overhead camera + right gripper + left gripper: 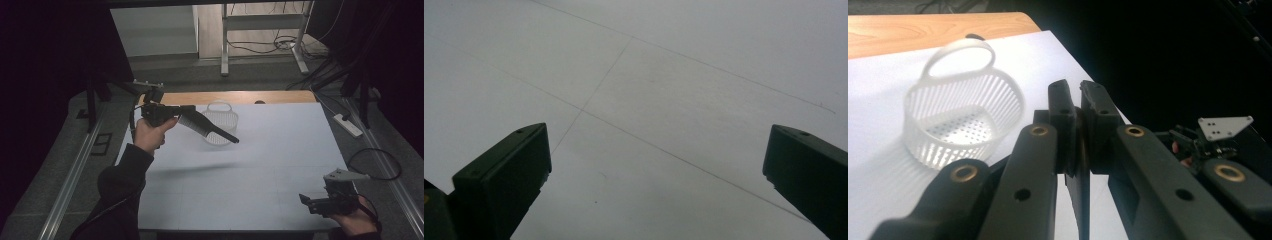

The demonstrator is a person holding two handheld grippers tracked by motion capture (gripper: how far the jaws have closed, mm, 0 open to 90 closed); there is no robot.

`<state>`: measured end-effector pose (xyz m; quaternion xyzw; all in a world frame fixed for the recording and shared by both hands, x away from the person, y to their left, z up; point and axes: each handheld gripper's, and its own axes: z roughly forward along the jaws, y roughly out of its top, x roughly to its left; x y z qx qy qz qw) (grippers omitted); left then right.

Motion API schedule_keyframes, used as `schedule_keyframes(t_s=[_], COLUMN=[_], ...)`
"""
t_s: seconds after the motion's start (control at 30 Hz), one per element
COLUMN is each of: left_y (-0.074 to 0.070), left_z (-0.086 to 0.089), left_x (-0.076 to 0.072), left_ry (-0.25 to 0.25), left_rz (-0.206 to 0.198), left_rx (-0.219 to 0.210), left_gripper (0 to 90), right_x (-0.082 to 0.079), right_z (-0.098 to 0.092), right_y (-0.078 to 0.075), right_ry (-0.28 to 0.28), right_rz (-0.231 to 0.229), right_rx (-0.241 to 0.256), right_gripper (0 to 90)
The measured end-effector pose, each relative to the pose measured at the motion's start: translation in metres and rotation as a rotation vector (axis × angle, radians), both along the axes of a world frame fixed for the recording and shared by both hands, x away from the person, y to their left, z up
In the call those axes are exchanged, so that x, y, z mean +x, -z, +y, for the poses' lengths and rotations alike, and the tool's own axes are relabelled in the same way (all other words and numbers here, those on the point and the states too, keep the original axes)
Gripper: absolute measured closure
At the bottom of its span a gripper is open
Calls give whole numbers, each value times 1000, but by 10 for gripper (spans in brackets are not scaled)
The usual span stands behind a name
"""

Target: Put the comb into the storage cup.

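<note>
The left gripper [172, 116] is raised above the white table sheet [270, 165], its jaws closed on a long black plastic comb [207, 127] with a tapering handle. The comb is gripped at its toothed end; its handle slants down and away from the gripper, crossing in front of the small round translucent-white plastic basket [220, 126] with slotted walls and a hoop handle. The basket stands upright near the far edge of the sheet, just before the bare wooden strip of tabletop [240, 97]. In the left gripper view the two jaws stand pressed together on the thin dark edge of the comb [1078, 195], with the basket [963, 122] lying beyond and to one side, apparently empty.

The right gripper [312, 201] rests low near the sheet's near corner, well apart from the basket; in the right gripper view its jaws stand wide apart over bare sheet, holding nothing.

Judged step: carrying the comb toward the basket, the comb not yet inside. The next move likely calls for bringing the handle tip over the basket's rim, clear of the hoop handle, then lowering and releasing; the light basket may tip if the comb catches its wall.
</note>
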<state>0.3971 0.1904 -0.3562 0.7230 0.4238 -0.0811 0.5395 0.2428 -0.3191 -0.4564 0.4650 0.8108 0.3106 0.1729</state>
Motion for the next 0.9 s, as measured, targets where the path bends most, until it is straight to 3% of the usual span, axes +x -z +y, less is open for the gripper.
schedule_keyframes(t_s=[0.53,0.9], left_y=[-16,-18], left_z=[10,12], left_x=[14,26], left_ry=[-69,-105], left_rz=[0,2], left_rx=[20,20], left_gripper=[838,838], right_x=[-7,-9], right_z=[-6,-6], right_y=[-2,-2], right_ry=[11,8], right_rz=[-5,-11], right_rx=[11,11], right_gripper=[0,6])
